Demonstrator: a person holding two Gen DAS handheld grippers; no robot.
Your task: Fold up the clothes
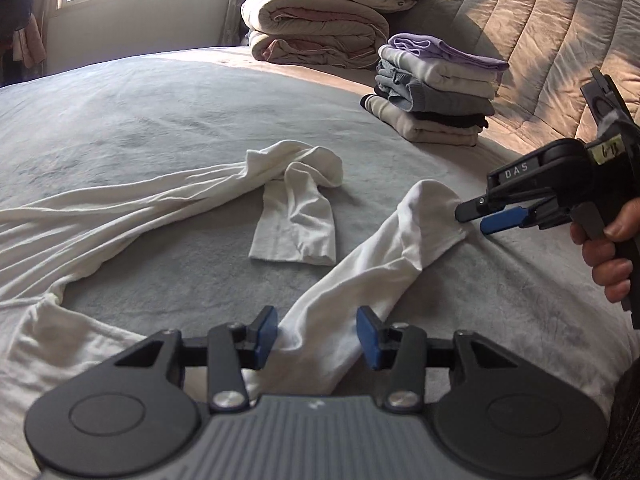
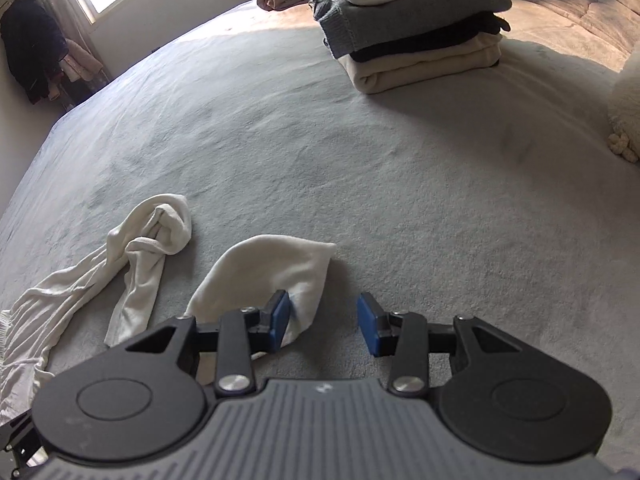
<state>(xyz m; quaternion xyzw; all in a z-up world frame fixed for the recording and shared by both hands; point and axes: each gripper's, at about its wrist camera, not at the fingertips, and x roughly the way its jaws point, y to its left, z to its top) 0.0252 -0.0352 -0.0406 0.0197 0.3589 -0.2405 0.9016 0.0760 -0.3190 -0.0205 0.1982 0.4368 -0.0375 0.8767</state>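
Grey bed point(image 2: 360, 168), white garment point(image 1: 120, 208) sprawled

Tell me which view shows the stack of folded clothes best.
The left wrist view: the stack of folded clothes appears whole there, from the lilac top piece down to the beige bottom one, standing on the bed. The right wrist view shows the stack nearer, but its top is cut off by the frame.
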